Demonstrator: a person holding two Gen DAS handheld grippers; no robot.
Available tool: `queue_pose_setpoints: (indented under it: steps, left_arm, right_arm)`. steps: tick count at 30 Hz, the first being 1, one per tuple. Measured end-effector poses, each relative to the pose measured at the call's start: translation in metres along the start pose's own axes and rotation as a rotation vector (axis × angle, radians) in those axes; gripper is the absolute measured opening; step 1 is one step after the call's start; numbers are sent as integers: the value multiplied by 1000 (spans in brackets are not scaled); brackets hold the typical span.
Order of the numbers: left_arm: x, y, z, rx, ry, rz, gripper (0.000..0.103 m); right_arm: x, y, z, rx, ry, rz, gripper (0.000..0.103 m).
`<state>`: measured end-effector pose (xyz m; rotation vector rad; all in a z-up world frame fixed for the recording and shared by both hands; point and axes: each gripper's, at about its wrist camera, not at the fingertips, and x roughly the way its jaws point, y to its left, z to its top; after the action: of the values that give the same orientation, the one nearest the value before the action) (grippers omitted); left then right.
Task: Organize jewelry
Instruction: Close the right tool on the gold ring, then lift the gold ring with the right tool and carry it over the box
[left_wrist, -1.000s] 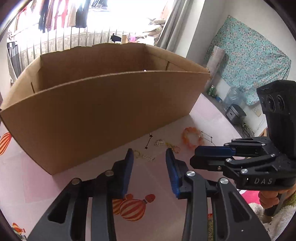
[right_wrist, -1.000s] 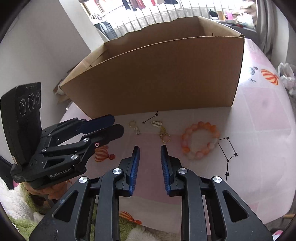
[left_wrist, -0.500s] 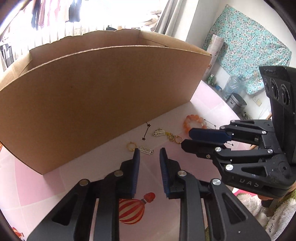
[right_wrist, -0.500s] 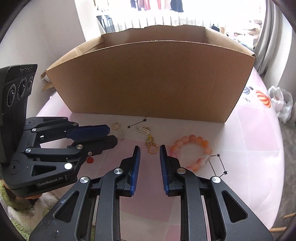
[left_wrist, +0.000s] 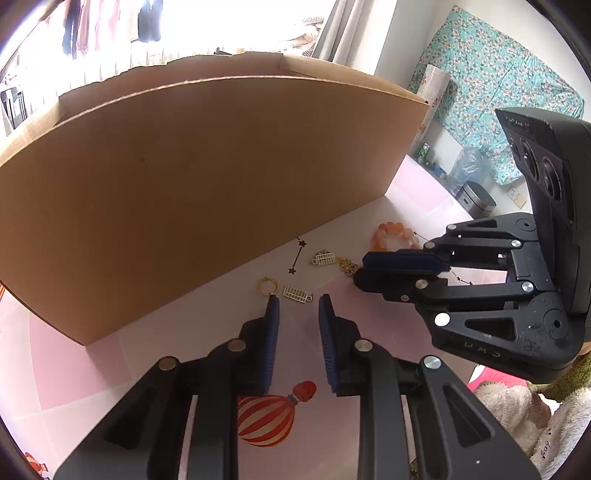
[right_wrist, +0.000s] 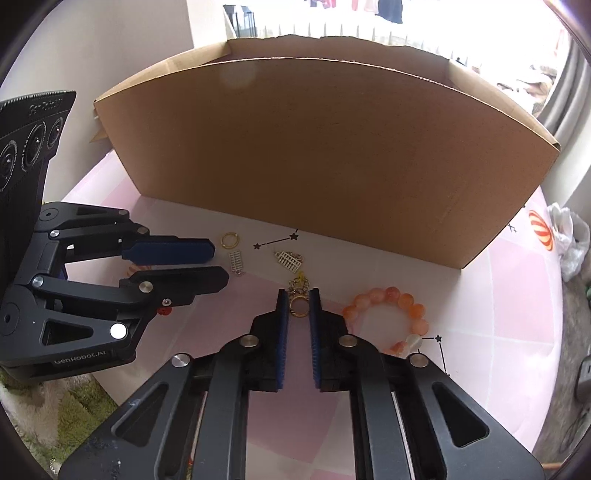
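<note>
Gold charm keyring (right_wrist: 297, 300): lies on the table's pink-and-white cover, in front of the cardboard box's long wall; its ring sits between the right gripper's fingertips, its chain and a small yellow piece trailing toward the box.
Right gripper (right_wrist: 298, 295): jaws have just been closing around the keyring's ring; the blue pads stand narrowly apart on either side of it, and whether they press on it cannot be told.
Abacus charm, cream (right_wrist: 289, 260): just beyond the keyring's chain, near the foot of the box.
Bead bracelet (right_wrist: 394, 314): orange and pale beads, lying just to the right of the right gripper, its near edge partly hidden by that gripper's finger.
Second abacus charm with gold ring (left_wrist: 283, 291): lies toward the left of the group; the gold ring is at the tip of the left gripper's left finger, the abacus piece just ahead of the gap.
Left gripper (left_wrist: 298, 300): jaws part-open with nothing between the pads; tips low over the cover.
Cardboard box (right_wrist: 332, 147): open-topped, standing upright behind all the jewelry; contents not visible.
Table (right_wrist: 517, 295): covered in pink and white squares printed with striped balloons and star lines.
Room: floral fabric (left_wrist: 491, 81) hangs on the far wall.
</note>
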<state>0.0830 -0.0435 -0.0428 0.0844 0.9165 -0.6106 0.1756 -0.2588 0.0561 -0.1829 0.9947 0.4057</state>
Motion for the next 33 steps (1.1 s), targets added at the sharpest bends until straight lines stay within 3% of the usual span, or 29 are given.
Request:
queue_pose_setpoints:
  steps: [10,16,19,28,33]
  left_arm:
    - [-8,8,-6,-34,-31,5,21]
    - [-5,11,-1,7,-62,80,21]
    - [-2,8,2,15,-63,75,21]
    - [13,1,8,84,-18,164,15]
    - [16,-1,11,113,7,178,15]
  right_arm:
    - [-1,18,1,42,25,62,9]
    - [10,21,8,72,16,83,9]
    - [11,25,4,79,8,86,9]
    - [19,21,7,114,-18,139,9]
    - [25,13,1,126,-37,162,9]
